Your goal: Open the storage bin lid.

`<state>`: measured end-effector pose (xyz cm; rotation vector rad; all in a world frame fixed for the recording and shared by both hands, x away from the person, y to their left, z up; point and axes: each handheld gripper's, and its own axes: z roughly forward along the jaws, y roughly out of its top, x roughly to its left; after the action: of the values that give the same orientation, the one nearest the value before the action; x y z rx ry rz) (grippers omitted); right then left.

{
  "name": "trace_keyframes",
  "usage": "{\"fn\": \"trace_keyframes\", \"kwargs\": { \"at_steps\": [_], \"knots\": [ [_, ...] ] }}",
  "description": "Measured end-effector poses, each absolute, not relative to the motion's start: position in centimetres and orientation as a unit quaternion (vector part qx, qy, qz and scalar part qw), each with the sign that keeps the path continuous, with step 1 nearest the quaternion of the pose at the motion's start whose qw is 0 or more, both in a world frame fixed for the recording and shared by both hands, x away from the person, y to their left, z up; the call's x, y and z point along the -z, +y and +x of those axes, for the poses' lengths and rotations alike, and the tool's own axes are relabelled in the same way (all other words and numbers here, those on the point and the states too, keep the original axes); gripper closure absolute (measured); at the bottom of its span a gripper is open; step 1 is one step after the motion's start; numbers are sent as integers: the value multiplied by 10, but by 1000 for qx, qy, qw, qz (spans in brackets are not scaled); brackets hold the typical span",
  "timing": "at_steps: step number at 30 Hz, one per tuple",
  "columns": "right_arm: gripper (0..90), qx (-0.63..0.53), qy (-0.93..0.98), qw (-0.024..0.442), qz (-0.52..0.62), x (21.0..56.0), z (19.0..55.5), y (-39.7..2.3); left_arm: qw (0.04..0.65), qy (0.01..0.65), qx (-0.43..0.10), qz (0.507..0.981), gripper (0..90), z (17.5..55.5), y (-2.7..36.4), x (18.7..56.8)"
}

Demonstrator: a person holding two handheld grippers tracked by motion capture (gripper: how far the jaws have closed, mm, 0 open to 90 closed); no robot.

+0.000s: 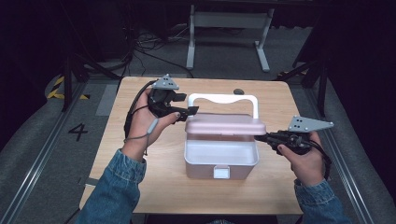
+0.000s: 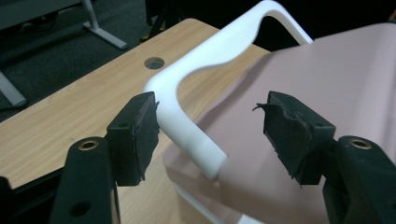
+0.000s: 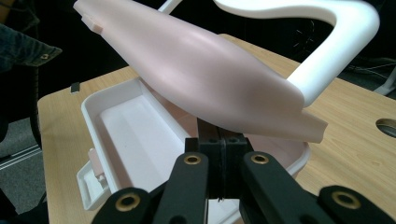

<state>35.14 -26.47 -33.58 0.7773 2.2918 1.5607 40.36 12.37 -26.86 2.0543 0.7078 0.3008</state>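
Note:
A pink box point(image 1: 219, 156) stands open in the middle of the wooden table point(image 1: 163, 186), its inside bare. The pink lid point(image 1: 224, 125) hovers half raised over it, with a white handle point(image 1: 223, 98) standing up behind. My left gripper point(image 1: 190, 111) is open at the lid's left end. In the left gripper view its jaws point(image 2: 210, 130) straddle the handle's corner point(image 2: 187, 126) without pressing on it. My right gripper point(image 1: 259, 136) is shut at the lid's right edge. In the right gripper view its closed tips point(image 3: 219, 140) sit just under the lid's rim point(image 3: 261, 107).
A white latch point(image 1: 221, 171) hangs at the box's front wall. A round cable hole point(image 1: 238, 91) lies near the table's far edge. Beyond the table are a white stand point(image 1: 229, 21) and cables on dark floor. Bare tabletop shows in front of the box.

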Motion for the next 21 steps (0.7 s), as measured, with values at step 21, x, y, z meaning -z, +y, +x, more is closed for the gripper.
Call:
{"fn": "trace_keyframes", "kwargs": {
  "at_steps": [21],
  "knots": [
    [900, -550, 775, 125, 283, 331, 352, -266, 451, 233, -154, 848, 388, 359, 153, 296]
  ]
}}
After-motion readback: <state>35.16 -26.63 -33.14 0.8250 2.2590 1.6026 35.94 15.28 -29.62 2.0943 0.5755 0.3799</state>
